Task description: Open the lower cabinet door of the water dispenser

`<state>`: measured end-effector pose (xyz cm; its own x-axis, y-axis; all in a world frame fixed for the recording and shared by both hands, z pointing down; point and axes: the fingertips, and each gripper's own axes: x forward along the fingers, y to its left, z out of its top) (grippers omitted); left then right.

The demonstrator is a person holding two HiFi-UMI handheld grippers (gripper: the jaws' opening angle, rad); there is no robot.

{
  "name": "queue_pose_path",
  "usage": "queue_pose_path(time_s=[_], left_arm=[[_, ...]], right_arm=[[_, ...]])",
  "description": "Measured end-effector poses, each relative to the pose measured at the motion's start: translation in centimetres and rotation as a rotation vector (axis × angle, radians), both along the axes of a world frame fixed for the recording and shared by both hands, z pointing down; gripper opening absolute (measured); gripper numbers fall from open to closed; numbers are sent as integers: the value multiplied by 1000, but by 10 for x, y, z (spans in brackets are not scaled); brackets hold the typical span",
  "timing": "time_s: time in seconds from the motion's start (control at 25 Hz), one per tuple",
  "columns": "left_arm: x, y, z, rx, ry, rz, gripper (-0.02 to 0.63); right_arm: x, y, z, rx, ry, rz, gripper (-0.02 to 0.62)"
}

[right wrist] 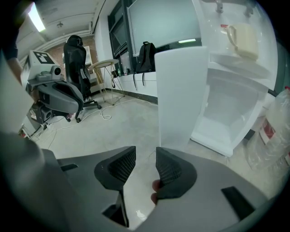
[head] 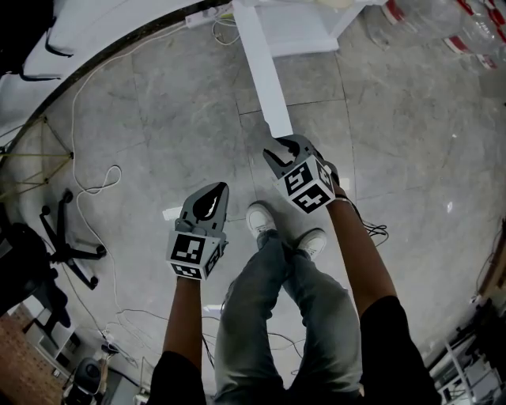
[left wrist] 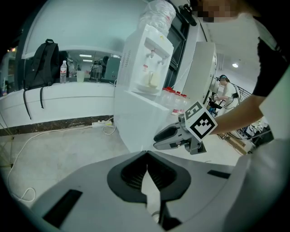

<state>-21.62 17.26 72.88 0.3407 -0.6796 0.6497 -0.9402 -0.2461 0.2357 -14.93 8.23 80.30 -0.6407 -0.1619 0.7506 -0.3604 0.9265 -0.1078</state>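
well, the lower cabinet door [right wrist: 181, 95] already stands swung wide off the water dispenser [left wrist: 142, 86], just ahead of our right gripper [right wrist: 141, 164], jaws spread and empty; our left gripper [left wrist: 147, 158] is pressed together on nothing. a stray nudge could swing it shut. only the right gripper view shows the open cabinet [right wrist: 226, 122] inside

We note the tall white plastic water dispenser [head: 300, 35] cut off by the head view's top edge; only its base and the flat white cabinet door [head: 265, 79] show. The clear plastic bottles with red labels [head: 466, 32] run off that same edge. In the right gripper view the dispenser's taps [right wrist: 219, 5] are cropped, and the print on one red label [right wrist: 266, 132] is too small to read.
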Motion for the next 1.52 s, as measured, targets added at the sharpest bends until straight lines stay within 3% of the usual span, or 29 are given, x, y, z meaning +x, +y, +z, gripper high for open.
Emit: queue_pose_path(time_s=[0.4, 0.56, 0.8, 0.96, 1.28, 1.52], left_arm=[[16, -4, -25, 0, 6, 15, 11], [24, -5, -46, 1, 9, 13, 11], [42, -11, -85, 13, 16, 28, 11], [55, -20, -118, 31, 17, 39, 11], [67, -38, -186, 78, -13, 43, 11], [66, -46, -234, 109, -26, 12, 11]], right_arm=[[4, 21, -23, -9, -37, 29, 153], [19, 28, -47, -28, -63, 87, 144], [46, 26, -94, -8, -55, 129, 143], [63, 13, -135, 28, -67, 189, 87], [86, -4, -221, 21, -128, 309, 57], [96, -8, -276, 73, -133, 308, 32]])
